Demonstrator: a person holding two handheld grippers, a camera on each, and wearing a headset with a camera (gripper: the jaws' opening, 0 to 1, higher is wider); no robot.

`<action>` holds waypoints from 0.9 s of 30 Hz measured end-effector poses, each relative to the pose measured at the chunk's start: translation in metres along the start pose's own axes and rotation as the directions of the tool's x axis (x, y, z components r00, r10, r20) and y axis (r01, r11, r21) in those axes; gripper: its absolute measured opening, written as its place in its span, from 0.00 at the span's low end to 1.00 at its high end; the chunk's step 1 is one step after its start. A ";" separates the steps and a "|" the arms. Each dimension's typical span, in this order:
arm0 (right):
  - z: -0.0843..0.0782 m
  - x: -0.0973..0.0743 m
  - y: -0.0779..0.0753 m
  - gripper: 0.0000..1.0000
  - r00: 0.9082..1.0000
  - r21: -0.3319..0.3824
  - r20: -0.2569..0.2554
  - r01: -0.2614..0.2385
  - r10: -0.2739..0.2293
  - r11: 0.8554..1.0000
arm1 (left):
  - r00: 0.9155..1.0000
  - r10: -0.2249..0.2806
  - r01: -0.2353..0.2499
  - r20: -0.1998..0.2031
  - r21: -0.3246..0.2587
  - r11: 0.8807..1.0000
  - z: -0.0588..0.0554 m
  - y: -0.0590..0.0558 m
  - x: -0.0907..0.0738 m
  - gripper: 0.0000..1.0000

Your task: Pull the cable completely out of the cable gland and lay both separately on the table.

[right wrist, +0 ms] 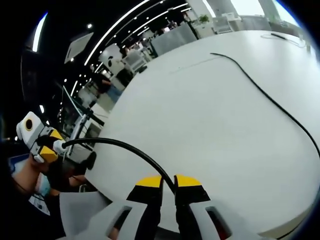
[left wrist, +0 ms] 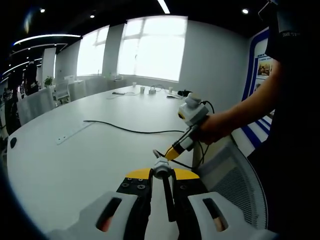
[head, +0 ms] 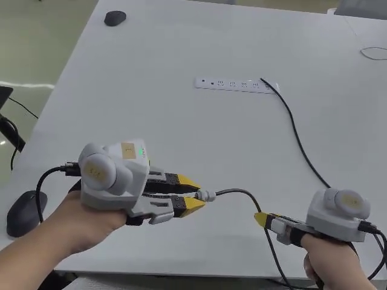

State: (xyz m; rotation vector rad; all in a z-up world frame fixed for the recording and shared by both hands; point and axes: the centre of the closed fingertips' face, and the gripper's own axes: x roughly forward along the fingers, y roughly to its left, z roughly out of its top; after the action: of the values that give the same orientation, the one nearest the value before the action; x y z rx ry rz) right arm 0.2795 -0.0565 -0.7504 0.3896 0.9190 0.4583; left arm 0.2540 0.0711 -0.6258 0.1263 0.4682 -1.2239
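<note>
Inspector: Progress on the pull-out?

Operator: Incomplete. My left gripper (head: pixel 195 193) is clamped on the cable gland (head: pixel 207 195). It pinches the gland at the yellow tips and holds it above the table (head: pixel 181 109), near the front edge. In the left gripper view the gland sits right between the jaw tips.

Inspector: And the cable?

Operator: The cable (head: pixel 237 192) leaves the gland's nose, arcs over and drops into my right gripper (head: pixel 261 219). Those jaws are closed on it, and the right gripper view shows the black line nipped between the yellow tips. Past that grip it hangs down over the table edge.

Inspector: Is it free of the gland?

Operator: No. Cable and gland are joined in all three views. A dark strand appears to run back between my left jaws behind the gland. I judge some length has yet to come through, but I cannot tell how much.

Inspector: Work remaining?

Operator: Draw the cable end clear of the gland, then lay both pieces apart on the table. Neither is set down. The black lead (head: pixel 296 133) from the power strip (head: pixel 236 84) lies well apart and is no part of this.
</note>
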 end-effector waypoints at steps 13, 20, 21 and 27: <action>0.011 -0.013 0.012 0.20 1.000 -0.186 0.004 -0.028 0.029 0.982 | 1.000 -0.010 0.010 -0.008 0.003 1.000 -0.003 0.000 0.001 0.15; 0.040 -0.027 0.079 0.36 0.989 -0.569 0.015 -0.114 0.149 0.815 | 1.000 -0.015 0.015 -0.009 -0.001 1.000 -0.005 0.000 0.003 0.15; 0.044 -0.029 0.089 0.37 0.985 -0.595 0.019 -0.124 0.169 0.794 | 1.000 -0.016 0.016 -0.011 0.000 1.000 -0.005 0.000 0.003 0.15; 0.043 -0.028 0.131 0.36 0.983 -0.849 -0.068 -0.147 0.171 0.508 | 1.000 -0.009 0.009 -0.017 -0.004 1.000 -0.007 0.001 0.003 0.15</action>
State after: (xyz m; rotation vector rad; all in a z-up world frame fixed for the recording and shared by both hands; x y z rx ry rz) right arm 0.2727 0.0329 -0.6417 -0.4529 0.5236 1.0191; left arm 0.2537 0.0714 -0.6333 0.1310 0.4861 -1.2310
